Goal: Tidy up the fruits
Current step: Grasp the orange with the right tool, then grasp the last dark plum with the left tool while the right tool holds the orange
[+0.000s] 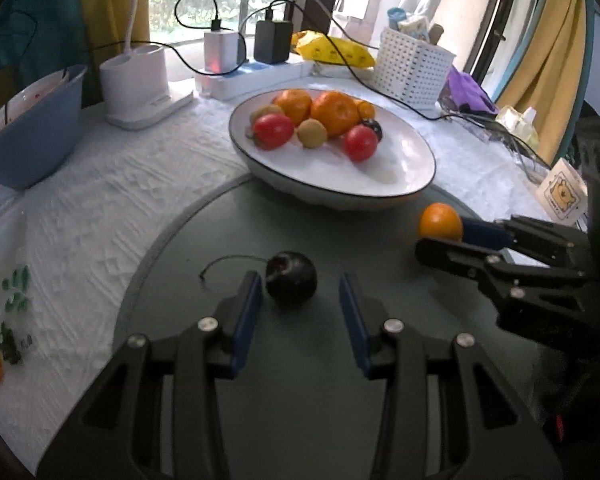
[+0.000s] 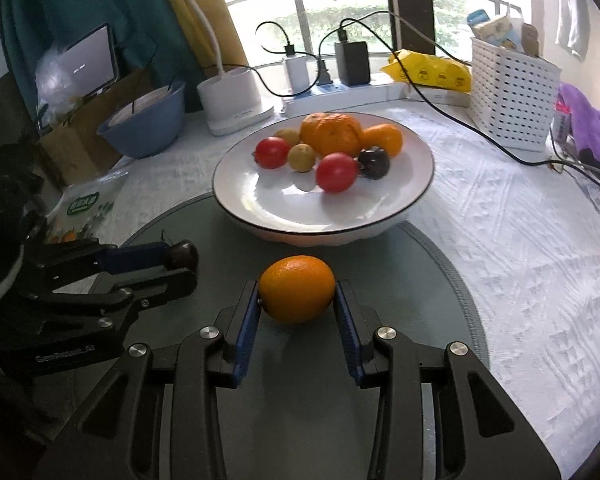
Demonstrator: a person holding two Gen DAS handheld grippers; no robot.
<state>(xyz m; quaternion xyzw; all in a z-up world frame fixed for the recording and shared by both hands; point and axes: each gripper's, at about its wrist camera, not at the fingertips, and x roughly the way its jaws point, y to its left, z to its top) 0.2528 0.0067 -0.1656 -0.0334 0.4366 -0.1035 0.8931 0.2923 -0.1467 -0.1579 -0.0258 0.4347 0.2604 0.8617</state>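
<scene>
While the white-clothed table point(image 2: 520, 240) fills both views, a round grey mat point(image 1: 300, 224) is seen at its near edge, with the white plate point(image 2: 412, 184) of fruit set at the mat's twelve o'clock rim. At ten o'clock of the plate a blue bowl point(image 1: 40, 136) is stood, a white lamp base point(image 1: 140, 84) beside it; a white perforated basket point(image 2: 512, 100) is placed at two o'clock, cables trailing across the cloth between. Nothing is laid between either gripper and the plate. An orange point(image 2: 297, 289) is pinched by the right gripper point(image 2: 296, 304), both pads pressed to its sides. A dark cherry point(image 1: 291, 278) is touched by only one pad of the left gripper point(image 1: 300, 292), whose jaws are spread.
</scene>
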